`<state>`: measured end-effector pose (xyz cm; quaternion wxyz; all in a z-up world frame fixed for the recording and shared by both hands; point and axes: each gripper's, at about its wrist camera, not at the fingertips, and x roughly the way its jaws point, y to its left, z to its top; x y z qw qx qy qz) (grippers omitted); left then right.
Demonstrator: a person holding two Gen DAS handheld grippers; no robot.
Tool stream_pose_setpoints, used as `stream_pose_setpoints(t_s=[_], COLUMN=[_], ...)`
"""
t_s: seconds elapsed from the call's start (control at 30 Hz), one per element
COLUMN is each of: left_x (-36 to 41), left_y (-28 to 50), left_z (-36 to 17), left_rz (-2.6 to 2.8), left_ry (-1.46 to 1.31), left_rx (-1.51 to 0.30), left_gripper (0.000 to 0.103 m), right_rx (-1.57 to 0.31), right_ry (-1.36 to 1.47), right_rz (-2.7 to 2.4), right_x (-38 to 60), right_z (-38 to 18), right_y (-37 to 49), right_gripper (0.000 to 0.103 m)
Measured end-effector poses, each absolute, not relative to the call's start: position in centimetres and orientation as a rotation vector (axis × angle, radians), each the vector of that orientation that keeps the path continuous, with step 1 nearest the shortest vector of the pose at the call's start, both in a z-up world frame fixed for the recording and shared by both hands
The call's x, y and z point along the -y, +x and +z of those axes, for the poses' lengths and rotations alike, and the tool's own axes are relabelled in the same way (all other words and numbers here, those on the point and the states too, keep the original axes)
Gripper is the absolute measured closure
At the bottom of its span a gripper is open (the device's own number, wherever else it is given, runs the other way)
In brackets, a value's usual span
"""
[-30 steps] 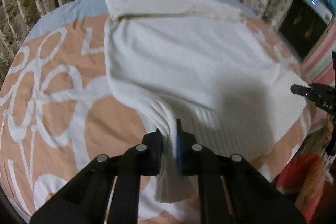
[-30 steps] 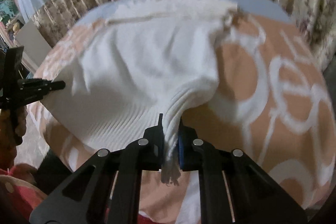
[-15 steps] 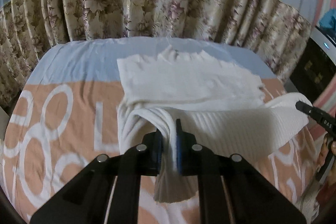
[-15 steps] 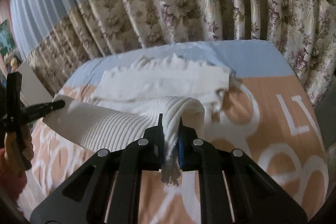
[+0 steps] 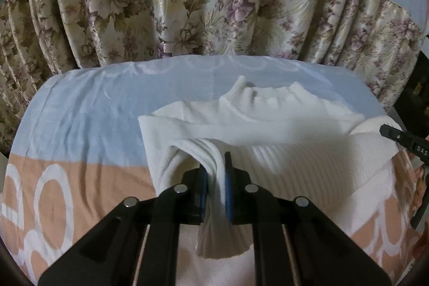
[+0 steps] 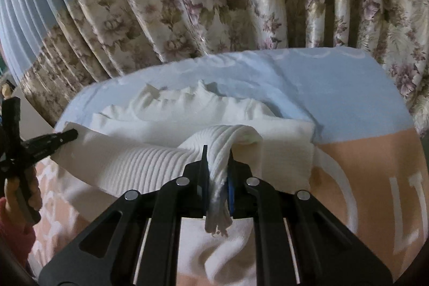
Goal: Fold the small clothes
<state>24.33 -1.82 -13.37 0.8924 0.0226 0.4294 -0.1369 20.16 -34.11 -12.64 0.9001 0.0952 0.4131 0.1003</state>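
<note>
A white ribbed sweater (image 5: pixel 281 125) lies on the bed, its collar toward the curtain. My left gripper (image 5: pixel 214 165) is shut on the left corner of its ribbed hem, which is lifted and carried over the body of the sweater. In the right wrist view the same sweater (image 6: pixel 187 109) shows, and my right gripper (image 6: pixel 217 160) is shut on the hem's right corner. The hem band (image 6: pixel 128 162) hangs stretched between both grippers. The right gripper's tip (image 5: pixel 394 133) shows at the right edge of the left view, the left gripper's tip (image 6: pixel 53 138) at the left of the right view.
The bedspread (image 5: pixel 80 173) is peach with white rings, light blue at its far end (image 6: pixel 335 87). A flowered curtain (image 5: pixel 214 4) hangs right behind the bed. A hand (image 6: pixel 16 195) with a red sleeve holds the left tool. Dark furniture (image 5: pixel 413 98) stands at the right.
Both grippers have carried the hem away from the near edge toward the collar, doubling the sweater over itself. The curtain now fills more of both views.
</note>
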Motion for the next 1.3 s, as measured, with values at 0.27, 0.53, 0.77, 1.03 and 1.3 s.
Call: stream_pose_setpoints(t_s=[0.27, 0.53, 0.77, 1.03, 1.3], left_x=[1.3, 0.8, 1.4, 1.2, 1.1], left_y=[26.6, 26.1, 24.3, 25.8, 31.2], left_z=[-17.2, -16.2, -15.9, -16.0, -14.6], left_rz=[-0.271, -0.286, -0.299, -0.311, -0.311], left_ry=[0.055, 0.029, 0.071, 0.072, -0.012], left_rx=[-0.953, -0.961, -0.971, -0.974, -0.988], left_gripper=[0.091, 0.087, 0.071, 0.090, 0.087], right_rx=[-0.945, -0.898, -0.950, -0.950, -0.861], right_ry=[0.147, 0.246, 0.171, 0.132, 0.265], right_rz=[0.210, 0.189, 0.218, 0.213, 0.211], right_x=[33.9, 36.3, 33.0, 32.1, 34.2], right_z=[-16.6, -13.3, -14.2, -15.2, -12.1], right_y=[23.0, 20.4, 19.3, 20.5, 26.0], right_gripper=[0.085, 0.057, 0.057, 0.097, 0.097])
